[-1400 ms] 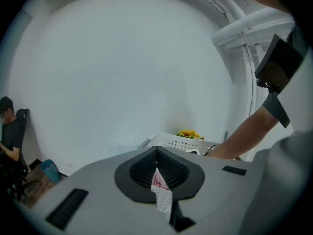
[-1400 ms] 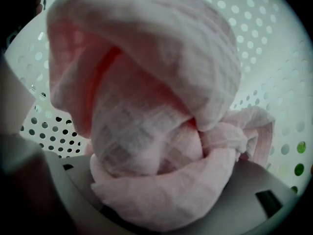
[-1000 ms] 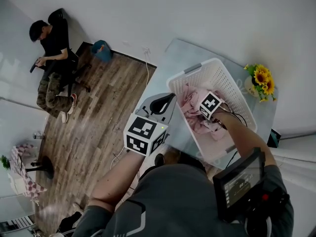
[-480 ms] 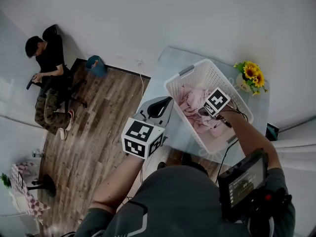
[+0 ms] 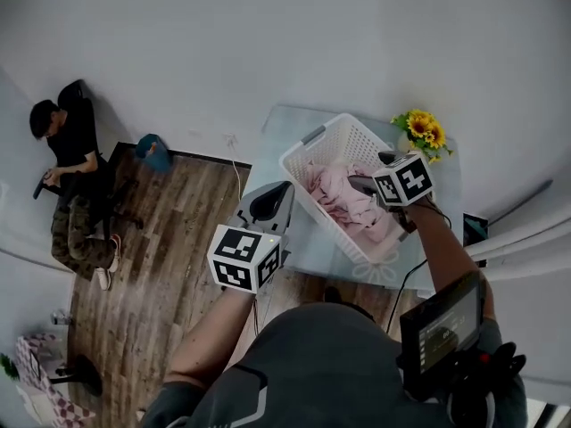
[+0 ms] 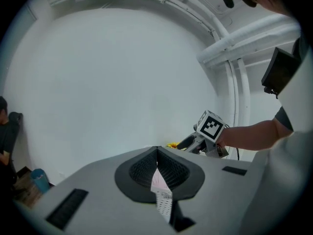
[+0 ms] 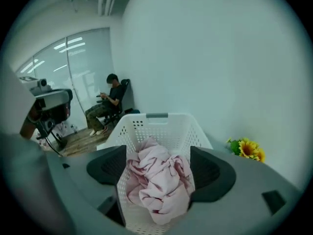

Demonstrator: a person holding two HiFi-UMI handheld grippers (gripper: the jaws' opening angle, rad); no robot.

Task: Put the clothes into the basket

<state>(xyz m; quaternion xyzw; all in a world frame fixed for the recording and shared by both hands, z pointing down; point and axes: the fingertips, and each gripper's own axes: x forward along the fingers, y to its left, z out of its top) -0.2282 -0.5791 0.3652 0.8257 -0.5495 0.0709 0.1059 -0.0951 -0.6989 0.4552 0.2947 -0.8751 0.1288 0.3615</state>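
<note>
A white perforated basket (image 5: 326, 141) stands on a glass table (image 5: 272, 145), with pink clothes (image 5: 343, 201) bunched inside it. My right gripper (image 5: 364, 184) hovers over the basket's right side, open, with nothing between its pads. In the right gripper view the pink clothes (image 7: 156, 180) lie in the basket (image 7: 156, 117) below the wide jaws of that gripper (image 7: 157, 163), apart from them. My left gripper (image 5: 275, 196) is held left of the basket, off the table's edge, shut and empty. In the left gripper view its tips (image 6: 156, 151) meet, and the right gripper (image 6: 188, 142) shows beyond.
A pot of sunflowers (image 5: 421, 130) sits on the table right of the basket. A person (image 5: 67, 176) sits on a chair at the far left on the wooden floor, near a blue bin (image 5: 152, 152). A white wall lies behind the table. A small screen (image 5: 442, 328) hangs at my chest.
My right gripper has let go of the pink clothes and risen out of the basket toward its right rim. The clothes now lie loose inside. The left gripper stays beside the basket.
</note>
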